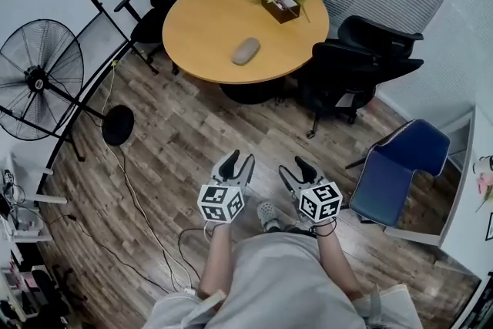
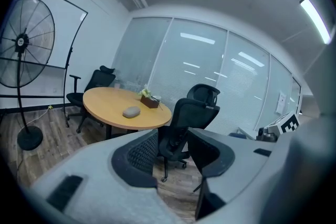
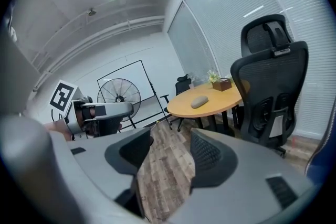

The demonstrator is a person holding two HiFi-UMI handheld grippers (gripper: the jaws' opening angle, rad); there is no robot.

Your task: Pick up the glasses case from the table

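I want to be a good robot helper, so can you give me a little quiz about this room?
1. True or false: the glasses case lies on the round table.
2. In the head view, what stands on the floor left of the table? A) fan B) ladder C) bicycle
3. Are the jaws of the left gripper and right gripper open or shut?
Key: 1 true; 2 A; 3 open, with nothing between them.
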